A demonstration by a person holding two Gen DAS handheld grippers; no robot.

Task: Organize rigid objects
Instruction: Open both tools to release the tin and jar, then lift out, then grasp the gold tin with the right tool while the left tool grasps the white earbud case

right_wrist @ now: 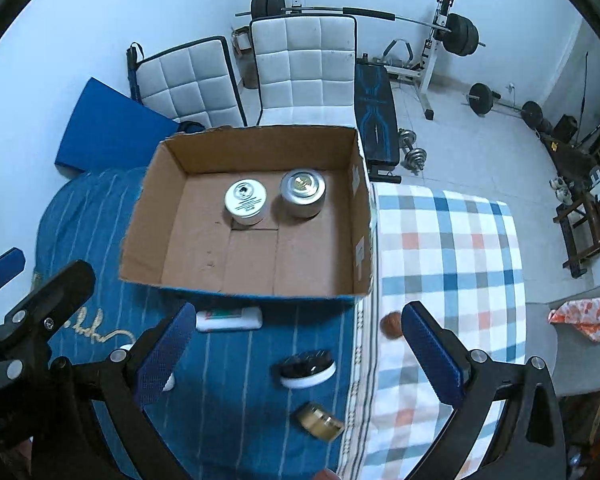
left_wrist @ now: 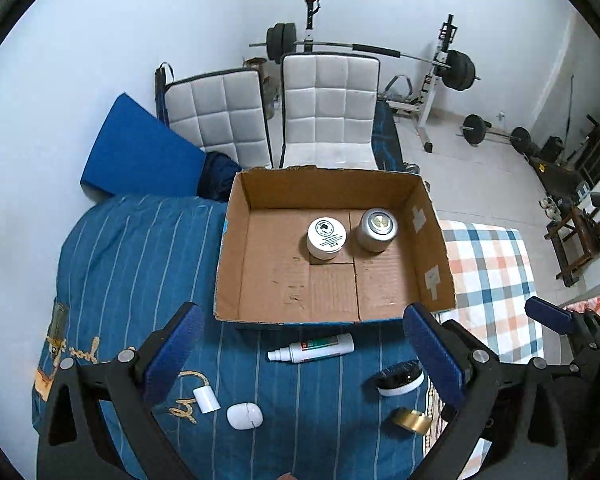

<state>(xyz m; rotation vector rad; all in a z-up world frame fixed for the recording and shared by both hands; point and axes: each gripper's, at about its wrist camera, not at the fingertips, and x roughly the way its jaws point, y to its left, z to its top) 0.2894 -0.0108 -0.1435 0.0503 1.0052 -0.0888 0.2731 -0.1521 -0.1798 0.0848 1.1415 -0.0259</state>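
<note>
Both tongs, left and right, hover released, empty, side by side just short of the box, angled down at the bed.

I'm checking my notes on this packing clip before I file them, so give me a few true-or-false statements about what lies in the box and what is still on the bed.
1. Two jars stand in the box. True: a white jar and a silver jar, side by side.
2. The spray bottle is in the box. False: it lies on the blue cover in front of the box.
3. Both grippers are open and hold nothing. True: the left gripper and right gripper have their jaws spread.
4. The gold lid rests on the checked cloth. False: it lies on the blue cover.
5. The box is full. False: most of its floor is bare.
</note>
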